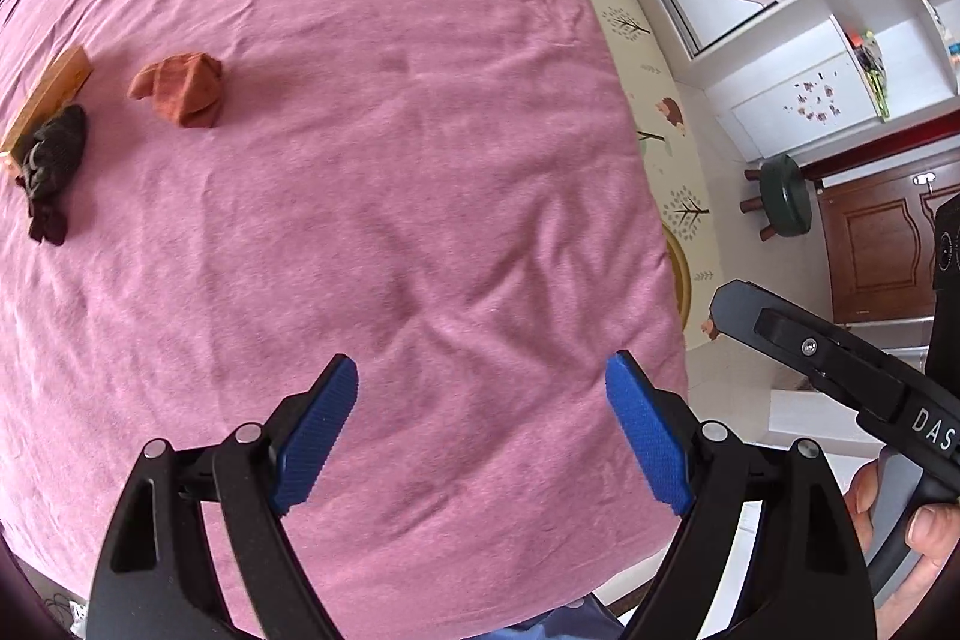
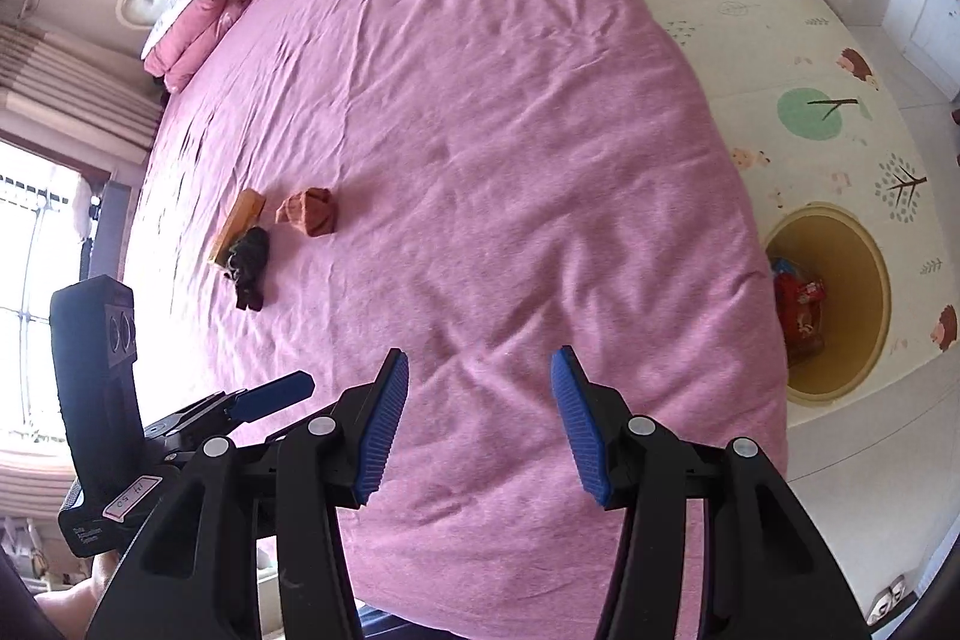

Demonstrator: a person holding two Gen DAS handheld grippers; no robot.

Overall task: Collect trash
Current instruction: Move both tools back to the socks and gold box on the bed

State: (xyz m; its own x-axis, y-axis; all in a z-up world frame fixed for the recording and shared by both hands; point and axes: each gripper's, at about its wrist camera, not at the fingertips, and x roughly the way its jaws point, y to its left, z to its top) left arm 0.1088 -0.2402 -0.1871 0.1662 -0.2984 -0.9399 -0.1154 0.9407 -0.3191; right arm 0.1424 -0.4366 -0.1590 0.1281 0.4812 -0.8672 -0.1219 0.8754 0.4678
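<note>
trash [image 2: 309, 211] lies far across the bed [image 2: 510, 160], well apart from your empty, open left hand-held gripper [image 1: 483, 421] and right hand-held gripper [image 2: 480, 415]; reach over, then pinch one piece at a time.

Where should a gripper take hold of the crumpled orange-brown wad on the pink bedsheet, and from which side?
Grip the crumpled orange-brown wad across its bulky middle, coming down from above. It lies loose on the pink bedsheet, apart from the flat tan box and the dark crumpled rag, so open jaws should straddle it freely. Its pointed flap looks too thin to hold firmly.
</note>
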